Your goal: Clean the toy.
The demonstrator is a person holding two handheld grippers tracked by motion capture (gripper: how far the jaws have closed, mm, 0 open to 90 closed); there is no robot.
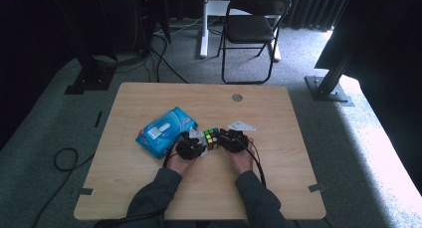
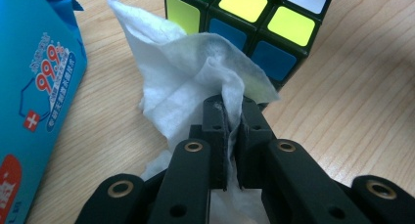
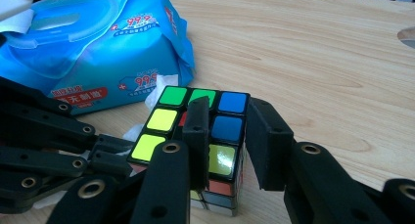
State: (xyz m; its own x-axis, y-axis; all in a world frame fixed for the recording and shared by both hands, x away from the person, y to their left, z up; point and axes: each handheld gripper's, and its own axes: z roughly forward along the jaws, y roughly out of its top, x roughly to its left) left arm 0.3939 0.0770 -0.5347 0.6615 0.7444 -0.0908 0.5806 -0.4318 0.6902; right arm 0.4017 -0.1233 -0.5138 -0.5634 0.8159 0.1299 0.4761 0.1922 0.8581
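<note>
Left gripper is clamped on a crumpled white wipe, which it presses against the near side of the puzzle cube; the right gripper grasps the same cube, with one jaw across the top face and the other down the right side. Both hands meet at the middle of the desk, where the cube rests just beside a blue wet-wipe pack with its flip lid raised.

High view: overhead, facing forward and down, far from the counter. Both gripper views: low, close; shared: puzzle cube, wipes pack.
</note>
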